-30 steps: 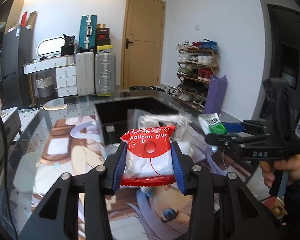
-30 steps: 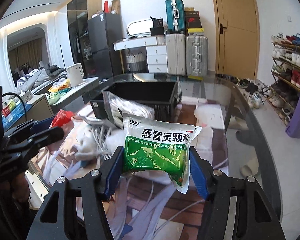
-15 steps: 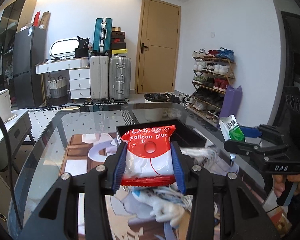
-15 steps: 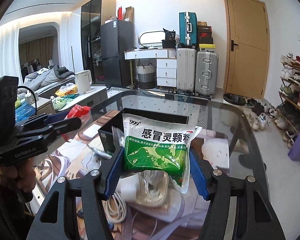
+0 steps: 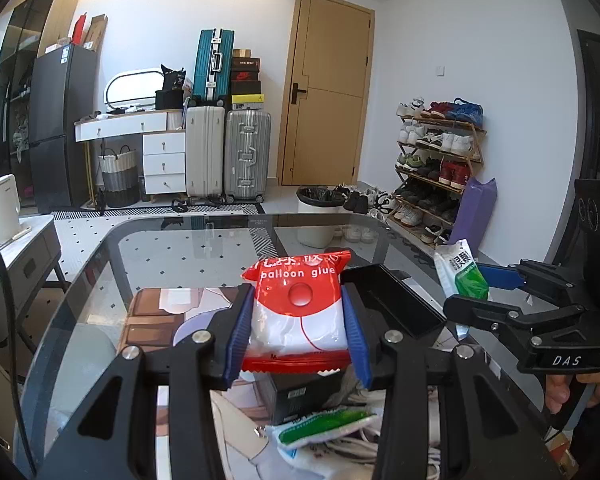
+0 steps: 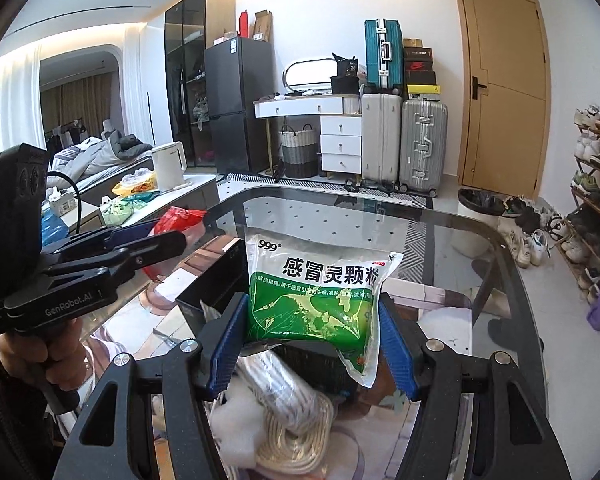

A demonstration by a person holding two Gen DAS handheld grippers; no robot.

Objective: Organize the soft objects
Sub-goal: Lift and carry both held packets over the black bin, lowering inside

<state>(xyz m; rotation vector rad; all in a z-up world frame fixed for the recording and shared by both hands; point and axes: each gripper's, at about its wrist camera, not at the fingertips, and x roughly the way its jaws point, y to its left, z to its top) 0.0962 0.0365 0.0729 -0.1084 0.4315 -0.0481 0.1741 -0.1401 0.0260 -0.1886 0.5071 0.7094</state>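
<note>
The left hand-held gripper [image 5: 296,332] clamped the red packet [image 5: 299,308] above the tabletop [image 5: 188,256]; the right hand-held gripper [image 6: 312,344] pinched the green packet [image 6: 316,300]. Both should lower squarely over the black box [image 5: 392,300] before letting go.

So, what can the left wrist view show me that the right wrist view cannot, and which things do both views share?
Only the left wrist view shows the printed front of the red balloon glue packet clamped in the left gripper, plus a small green-and-white sachet below. Only the right wrist view shows the green medicine bag's front in the right gripper, and the bed. Both show the black bin, glass table and door.
</note>
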